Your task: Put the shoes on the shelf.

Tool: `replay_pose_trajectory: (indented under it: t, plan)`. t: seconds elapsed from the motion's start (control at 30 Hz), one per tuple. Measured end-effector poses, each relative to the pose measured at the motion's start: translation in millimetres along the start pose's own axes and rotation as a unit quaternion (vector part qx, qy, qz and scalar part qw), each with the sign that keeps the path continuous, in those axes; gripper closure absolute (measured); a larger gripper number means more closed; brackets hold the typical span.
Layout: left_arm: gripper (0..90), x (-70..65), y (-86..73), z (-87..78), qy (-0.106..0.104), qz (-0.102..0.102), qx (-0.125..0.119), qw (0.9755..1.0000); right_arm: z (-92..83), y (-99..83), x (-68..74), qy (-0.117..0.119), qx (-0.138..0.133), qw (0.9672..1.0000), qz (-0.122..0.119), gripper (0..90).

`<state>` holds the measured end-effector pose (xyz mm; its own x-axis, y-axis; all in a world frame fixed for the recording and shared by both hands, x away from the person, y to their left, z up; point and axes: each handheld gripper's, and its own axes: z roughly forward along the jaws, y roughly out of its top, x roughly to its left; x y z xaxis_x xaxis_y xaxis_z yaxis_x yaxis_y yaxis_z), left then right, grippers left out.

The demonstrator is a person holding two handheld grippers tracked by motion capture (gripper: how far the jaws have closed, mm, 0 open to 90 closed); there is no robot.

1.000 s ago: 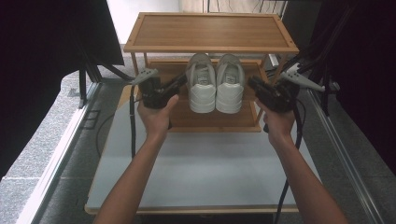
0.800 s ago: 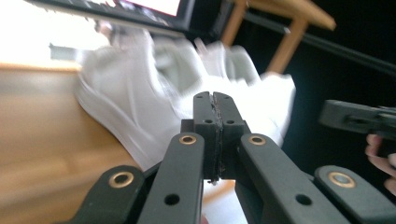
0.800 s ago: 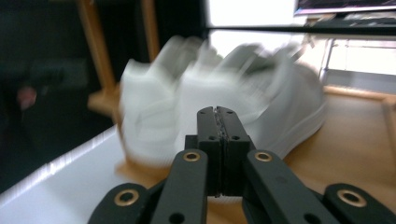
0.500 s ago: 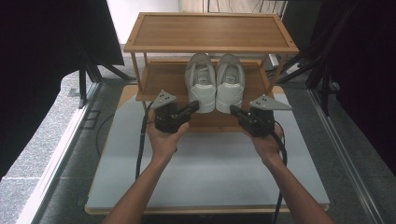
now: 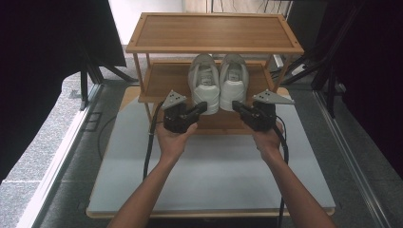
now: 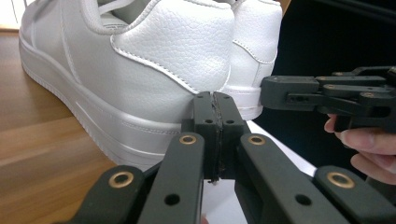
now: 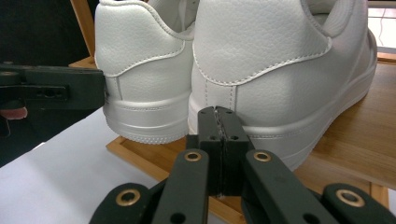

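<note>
Both the left claw [image 5: 203, 107] and right claw [image 5: 236, 106] are pressed fully closed on nothing, now drawn in closer to the heels of the pair of white leather sneakers [image 5: 218, 81] on the wooden rack's middle shelf [image 5: 164, 78] than half a second ago

A pale grey tabletop [image 5: 209, 175] with a wooden edge sits in the middle of the room, and a wooden shelf rack [image 5: 214, 33] stands at its far end. Left of the tabletop, a grey speckled floor [image 5: 33, 142] runs alongside a metal rail [image 5: 62, 161]. Black curtains [image 5: 43, 42] hang left and right of the tabletop. Beyond the rack the floor is brightly lit.
</note>
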<state>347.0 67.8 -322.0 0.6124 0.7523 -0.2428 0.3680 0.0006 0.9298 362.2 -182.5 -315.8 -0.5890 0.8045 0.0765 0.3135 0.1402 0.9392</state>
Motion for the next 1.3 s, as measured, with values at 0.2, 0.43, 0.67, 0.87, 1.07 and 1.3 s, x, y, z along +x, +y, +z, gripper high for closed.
replay_pose_trajectory:
  t: [0.2,0.43,0.67,0.87,1.07,1.3]
  plan:
    - [90.0,-1.0,2.6,1.3,0.007,0.018,0.003,0.9998,-1.9,-0.9,-2.9,0.007,0.002,0.9998,0.016,88.9]
    - [90.0,-1.6,4.5,5.1,0.022,0.044,0.006,0.9988,-1.5,-1.9,-3.7,0.008,0.003,0.9999,0.012,88.7]
    - [90.0,0.4,4.5,5.1,0.015,0.035,0.004,0.9993,-1.3,-1.7,-3.7,0.008,0.005,0.9999,0.013,88.7]
    - [90.0,3.4,4.2,5.3,0.017,0.038,0.003,0.9991,-1.5,-1.6,-4.6,0.008,0.009,0.9999,0.011,88.8]
    - [90.0,4.3,3.2,6.7,0.013,0.033,-0.002,0.9994,-0.5,-1.7,-4.6,0.012,0.012,0.9997,0.019,88.8]
    - [90.0,6.7,3.1,7.1,0.004,0.021,-0.006,0.9997,-0.4,-1.7,-6.2,0.016,0.012,0.9995,0.024,88.8]
